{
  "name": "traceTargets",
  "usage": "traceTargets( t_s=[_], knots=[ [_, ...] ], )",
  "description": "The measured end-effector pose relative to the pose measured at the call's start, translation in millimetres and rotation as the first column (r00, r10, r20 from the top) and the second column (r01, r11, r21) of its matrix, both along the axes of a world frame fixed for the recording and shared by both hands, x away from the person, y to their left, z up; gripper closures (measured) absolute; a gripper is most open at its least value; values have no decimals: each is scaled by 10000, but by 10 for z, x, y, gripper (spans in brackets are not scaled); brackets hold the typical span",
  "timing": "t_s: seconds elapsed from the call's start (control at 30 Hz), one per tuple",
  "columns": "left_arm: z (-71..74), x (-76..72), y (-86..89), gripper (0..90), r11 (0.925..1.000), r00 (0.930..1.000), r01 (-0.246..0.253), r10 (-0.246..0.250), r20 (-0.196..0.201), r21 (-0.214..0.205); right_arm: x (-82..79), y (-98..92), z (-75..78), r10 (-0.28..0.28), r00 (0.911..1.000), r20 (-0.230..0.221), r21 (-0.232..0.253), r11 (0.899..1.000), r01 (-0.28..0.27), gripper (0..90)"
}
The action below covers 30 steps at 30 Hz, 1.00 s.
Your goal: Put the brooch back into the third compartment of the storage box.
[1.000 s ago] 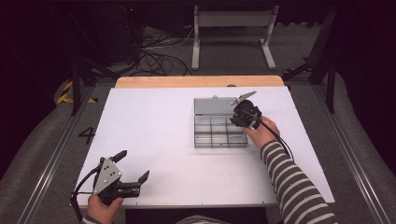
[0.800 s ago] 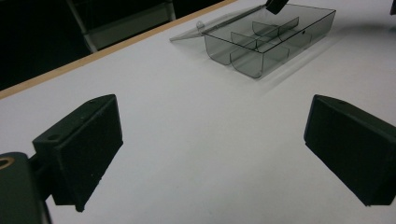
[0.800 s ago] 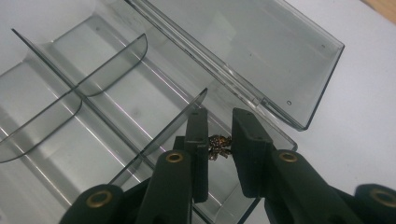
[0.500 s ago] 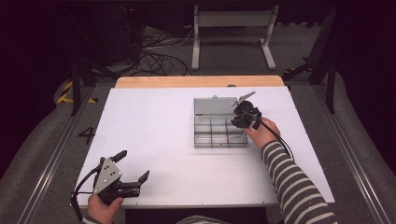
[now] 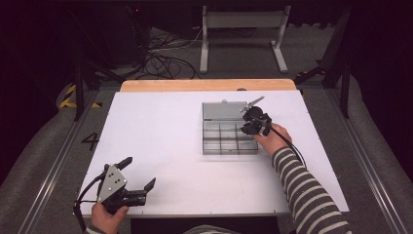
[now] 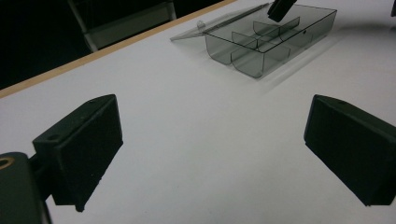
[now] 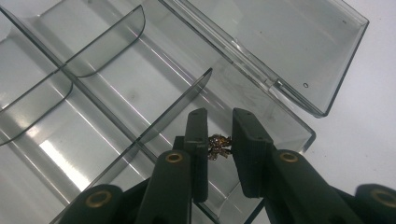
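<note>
At the lower middle of the right gripper view, the right gripper (image 7: 219, 148) pinches a small gold trinket (image 7: 218, 146) over a corner compartment of the clear divided box (image 7: 116, 93). At the lower left of the high view, the left gripper (image 5: 139, 183) rests on the white table (image 5: 160, 131), jaws wide and holding nothing

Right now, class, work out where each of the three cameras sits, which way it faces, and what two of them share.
High view: above the table's near side, looking forward and down; both hands, striped sleeve.
Left gripper view: on the left gripper, looking across the white table; open black jaws.
Right gripper view: on the right gripper, looking down; jaws pinch a small brass-coloured piece.
All share the clear smoky plastic compartment box.
</note>
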<state>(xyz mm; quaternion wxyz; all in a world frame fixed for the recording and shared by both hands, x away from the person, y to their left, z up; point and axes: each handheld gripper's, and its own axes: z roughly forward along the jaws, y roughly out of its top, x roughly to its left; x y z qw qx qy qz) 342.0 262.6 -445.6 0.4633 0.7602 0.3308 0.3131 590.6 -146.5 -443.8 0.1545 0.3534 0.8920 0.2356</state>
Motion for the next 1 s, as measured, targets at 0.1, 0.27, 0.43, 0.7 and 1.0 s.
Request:
traceTargets(
  t_s=[0.1,0.27,0.43,0.7,1.0],
  knots=[
    [0,1,1,52,10000,10000,-5,5,3,-14,1,3,-3,21,10000,-5,-3,10000,-21,763],
    [0,-1,0,52,10000,10000,-6,6,-3,7,0,10,-2,16,10000,69,18,10000,-17,735],
    [1,-1,0,52,10000,10000,-5,5,4,-24,-10,3,22,107,9998,157,118,9999,-109,717],
    [1,0,1,52,10000,10000,-6,7,10,-24,-41,-67,122,229,9997,56,1005,9947,-233,521],
    [2,1,-2,52,10000,10000,-5,5,-3,10,-255,-65,364,877,9916,952,1880,9766,-1044,301]
  ],
)
